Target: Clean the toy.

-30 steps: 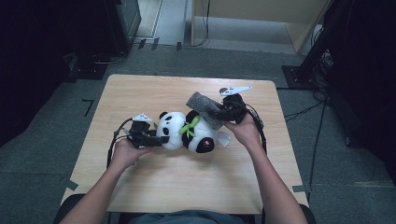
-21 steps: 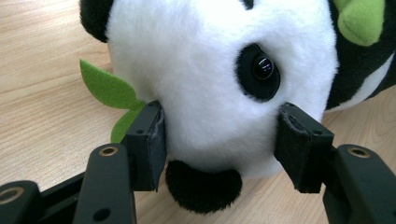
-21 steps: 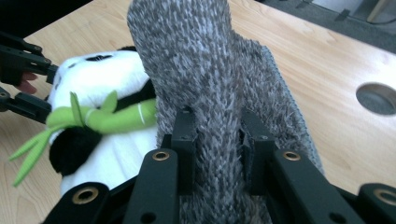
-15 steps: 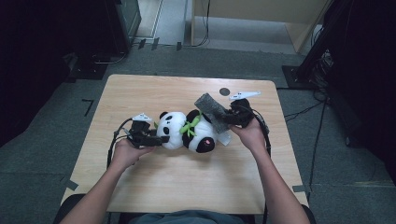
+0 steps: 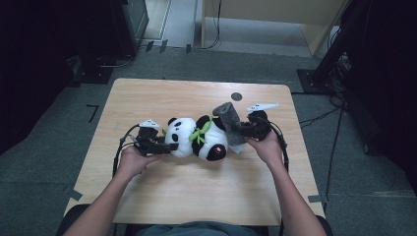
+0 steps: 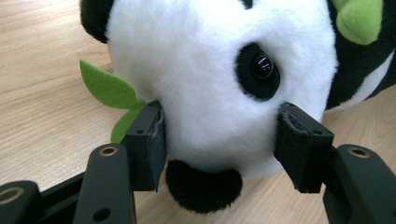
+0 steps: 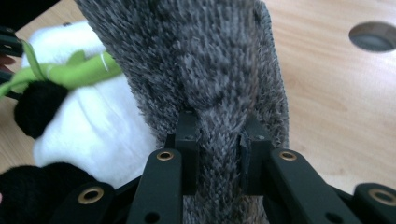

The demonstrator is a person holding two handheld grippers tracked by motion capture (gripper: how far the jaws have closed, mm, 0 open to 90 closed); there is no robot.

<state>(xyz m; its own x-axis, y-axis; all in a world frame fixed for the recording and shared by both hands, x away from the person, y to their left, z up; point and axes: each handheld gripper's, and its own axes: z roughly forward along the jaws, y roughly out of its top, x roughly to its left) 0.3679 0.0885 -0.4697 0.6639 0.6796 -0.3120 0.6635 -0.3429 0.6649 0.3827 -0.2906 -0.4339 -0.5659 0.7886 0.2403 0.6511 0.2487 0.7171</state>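
Table [image 5: 196, 191]: light wood, 1 round hole [image 5: 236, 96] near its far edge. Panda [image 5: 196, 140]: plush, lying on its side mid-table, head toward the left gripper. Grey sock [image 5: 230, 123]: knitted, raised over the panda's body at the right gripper's end. Left gripper [image 6: 219, 140]: 2 jaws clamped on the panda's head. Right gripper [image 7: 218, 154]: jaws have just been closing and pinch a fold of the sock.

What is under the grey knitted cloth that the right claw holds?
The grey knitted cloth hangs over the plush panda; the panda's white body and green leaves show beside it in the right gripper view. The part directly beneath the cloth is covered.
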